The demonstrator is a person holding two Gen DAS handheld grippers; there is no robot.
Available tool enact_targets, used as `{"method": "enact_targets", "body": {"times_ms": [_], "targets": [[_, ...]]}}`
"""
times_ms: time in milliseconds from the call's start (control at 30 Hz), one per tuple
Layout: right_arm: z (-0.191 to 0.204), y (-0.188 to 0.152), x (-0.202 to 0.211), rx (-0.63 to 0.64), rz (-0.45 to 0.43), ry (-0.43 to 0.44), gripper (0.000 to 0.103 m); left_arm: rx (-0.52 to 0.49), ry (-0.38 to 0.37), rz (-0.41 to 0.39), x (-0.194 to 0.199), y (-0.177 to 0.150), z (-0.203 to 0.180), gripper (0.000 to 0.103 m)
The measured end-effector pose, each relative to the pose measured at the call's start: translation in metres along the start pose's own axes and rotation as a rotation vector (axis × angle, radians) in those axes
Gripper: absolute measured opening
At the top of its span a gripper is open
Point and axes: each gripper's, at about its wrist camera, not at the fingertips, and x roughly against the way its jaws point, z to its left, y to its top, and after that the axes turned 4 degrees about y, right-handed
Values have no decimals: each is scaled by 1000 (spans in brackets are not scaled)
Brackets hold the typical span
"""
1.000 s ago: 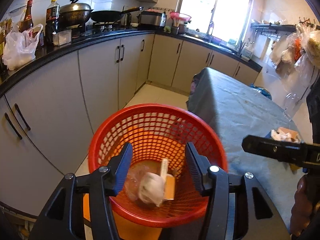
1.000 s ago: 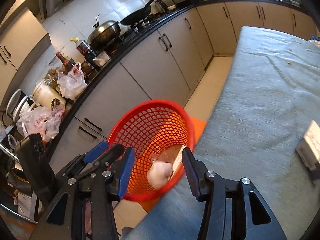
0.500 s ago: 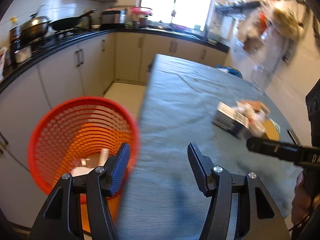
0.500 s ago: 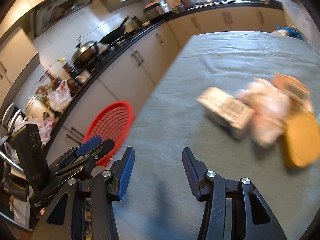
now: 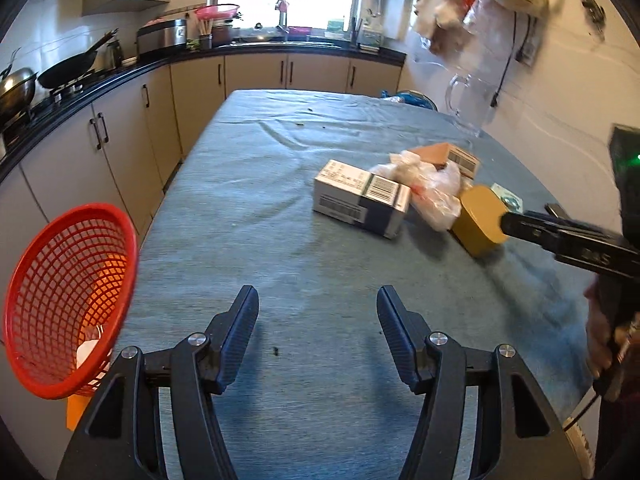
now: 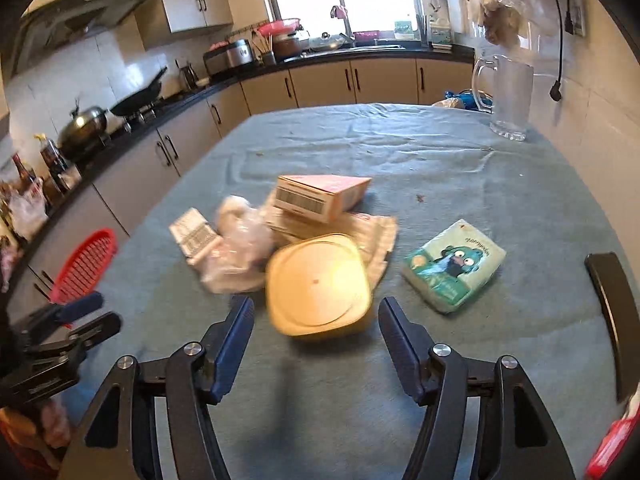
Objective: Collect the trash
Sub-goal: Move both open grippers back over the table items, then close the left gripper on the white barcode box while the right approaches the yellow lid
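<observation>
A red mesh basket (image 5: pixel 68 304) stands off the table's left edge with white trash in its bottom; it also shows in the right wrist view (image 6: pixel 84 266). On the table lies a heap: a white barcode box (image 5: pixel 360 204), a crumpled plastic bag (image 5: pixel 432 188), a pink box (image 6: pixel 324 196) and a yellow lidded tub (image 6: pixel 318 284). A green tissue pack (image 6: pixel 454 266) lies to the right. My left gripper (image 5: pixel 316 320) is open and empty over the cloth. My right gripper (image 6: pixel 316 328) is open and empty, just short of the yellow tub.
The table (image 5: pixel 260 208) has a grey-blue cloth. A glass pitcher (image 6: pixel 510 96) stands at the far right corner. Kitchen cabinets (image 5: pixel 120 148) and a counter with pans run along the left. A black chair back (image 6: pixel 612 312) is at the right edge.
Both grippers swung right, away from over the red basket to the table. The trash heap came into view, and the right gripper closed in on the yellow tub.
</observation>
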Motion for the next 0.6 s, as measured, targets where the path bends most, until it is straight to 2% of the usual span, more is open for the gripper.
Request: {"method": "enact_targets", "body": {"times_ms": [167,367,533,600], "targets": [[0,3,-20,42,40,16,74,-5,0,18,-6,1,-1,63],[2,5,-38,70,64,-16,75,17,-8,37,-11,4,4,64],[-4,3,-36,38,58,8,72,31,-9,57,-18,14,5,66],[-8,-1,-30,15,44,27,71,35,-13,62,-22,21,3,70]]}}
